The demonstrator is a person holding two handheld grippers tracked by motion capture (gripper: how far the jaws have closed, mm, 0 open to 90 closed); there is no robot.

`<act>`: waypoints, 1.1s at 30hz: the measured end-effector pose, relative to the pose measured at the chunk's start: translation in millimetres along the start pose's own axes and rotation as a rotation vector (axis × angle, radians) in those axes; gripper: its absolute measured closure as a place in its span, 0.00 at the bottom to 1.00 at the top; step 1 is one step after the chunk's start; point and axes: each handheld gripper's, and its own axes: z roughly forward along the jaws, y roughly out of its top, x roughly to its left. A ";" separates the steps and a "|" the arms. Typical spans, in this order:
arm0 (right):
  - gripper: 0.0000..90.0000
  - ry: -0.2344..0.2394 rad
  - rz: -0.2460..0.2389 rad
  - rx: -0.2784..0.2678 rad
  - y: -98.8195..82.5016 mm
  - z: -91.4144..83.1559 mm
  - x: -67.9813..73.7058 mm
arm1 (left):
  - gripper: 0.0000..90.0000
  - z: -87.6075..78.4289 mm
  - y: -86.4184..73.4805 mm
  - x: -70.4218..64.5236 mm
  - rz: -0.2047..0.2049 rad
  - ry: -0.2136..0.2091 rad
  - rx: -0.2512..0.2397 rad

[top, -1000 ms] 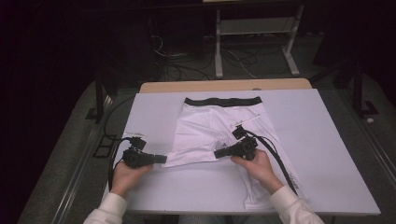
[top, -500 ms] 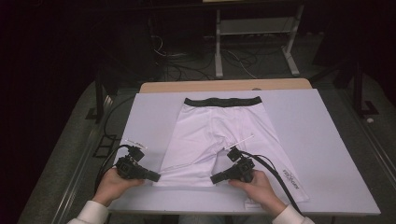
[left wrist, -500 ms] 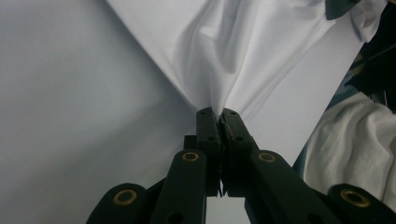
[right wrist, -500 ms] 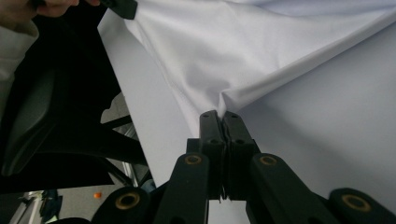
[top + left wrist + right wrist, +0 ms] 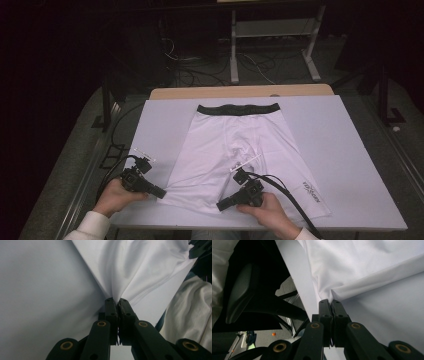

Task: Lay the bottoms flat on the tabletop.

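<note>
White fabric: a pair of shorts [image 5: 240, 150] lies flat on the table [image 5: 350, 150], black waistband [image 5: 238, 108] at the far side, legs toward the person.
Left gripper [image 5: 161, 193]: jaws pressed together on the outer corner of the left leg's hem, cloth fanning out from the pinch in the left gripper view [image 5: 116, 300].
Right gripper [image 5: 222, 205]: jaws likewise clamped on the inner corner of the same hem [image 5: 330, 300].
Right leg: lies flat, unheld, a small printed logo [image 5: 310, 191] near its hem.
Progress: I judge this an early stage; the shorts are spread and the hem is gripped at both corners, but no fold shows yet, so the folding itself remains.
Surface: pale, smooth tabletop, bare around the garment; a wooden edge [image 5: 240, 92] shows beyond it.
Room: dark, with cables [image 5: 200, 65] on the floor and a metal frame [image 5: 272, 35] behind the table.
</note>
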 end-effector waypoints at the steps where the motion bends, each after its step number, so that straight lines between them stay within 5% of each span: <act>1: 0.96 0.001 0.002 0.003 -1.2 0.4 0.8 | 0.96 0.2 -0.3 -0.6 0.003 -0.002 0.007; 9: 0.96 0.045 -0.016 0.032 -10.3 9.0 7.2 | 0.95 0.3 -0.7 -1.5 0.020 -0.002 0.036; 18: 0.94 0.044 -0.026 0.054 -13.3 11.9 8.7 | 0.89 -0.7 -4.1 -5.7 0.046 -0.005 0.057; 23: 0.80 0.043 -0.052 0.043 -14.9 3.5 13.1 | 0.65 -5.7 -4.2 -11.5 0.092 0.045 -0.001; 33: 0.36 -0.071 -0.195 -0.076 -12.3 -29.7 18.4 | 0.32 -14.0 4.2 -22.3 0.156 0.099 -0.161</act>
